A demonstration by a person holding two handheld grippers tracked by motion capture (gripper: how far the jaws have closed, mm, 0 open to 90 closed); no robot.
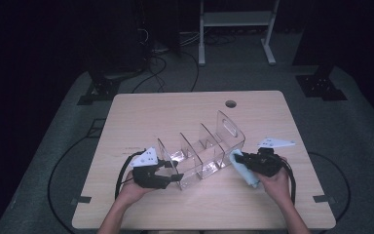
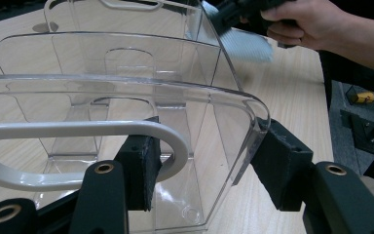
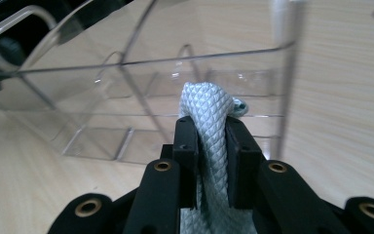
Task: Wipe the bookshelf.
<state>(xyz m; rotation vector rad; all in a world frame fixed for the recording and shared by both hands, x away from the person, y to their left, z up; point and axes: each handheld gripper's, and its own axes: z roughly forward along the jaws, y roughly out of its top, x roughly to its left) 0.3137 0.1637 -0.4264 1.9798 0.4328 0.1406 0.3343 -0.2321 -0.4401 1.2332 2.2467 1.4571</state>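
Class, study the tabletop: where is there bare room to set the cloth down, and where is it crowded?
Bare wood lies between the clear organizer and the table far edge, by the cable hole, and along the near edge between the forearms. Crowded: the organizer's ends, where the left gripper clamps one end panel and the right gripper holds the cloth.

The pale wooden table (image 1: 141,117) is bearing the left tongs (image 1: 177,177) and right tongs (image 1: 237,157), its round hole (image 1: 231,104) sitting well beyond the right tongs. Black cables (image 1: 163,68) are trailing far beyond the left tongs, near what is possibly a white stand (image 1: 236,19).
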